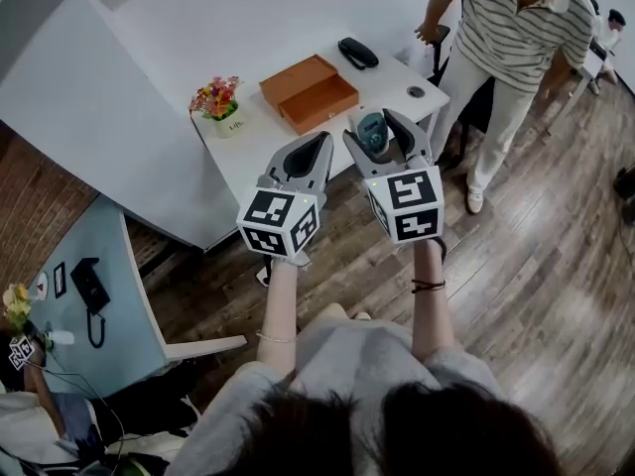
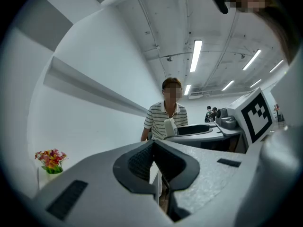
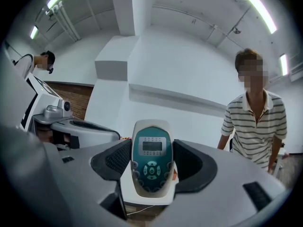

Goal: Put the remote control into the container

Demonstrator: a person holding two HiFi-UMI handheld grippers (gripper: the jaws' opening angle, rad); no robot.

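Head view, right hand-held gripper (image 1: 373,124) gripping remote (image 1: 374,136)

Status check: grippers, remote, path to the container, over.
Left gripper shut, empty. Right gripper shut on remote control, held in the air. Container open on table, nothing in it. Person at table's far end, clear of container.

Dark wood-plank floor (image 1: 556,266). White table (image 1: 392,77) close by white wall (image 1: 149,38), angled ledge running along wall. Brick wall section (image 1: 30,206) at left, light-blue desk (image 1: 104,241) beside it. Bare grey ceiling (image 2: 165,27), long tube lights (image 2: 196,56) lit.
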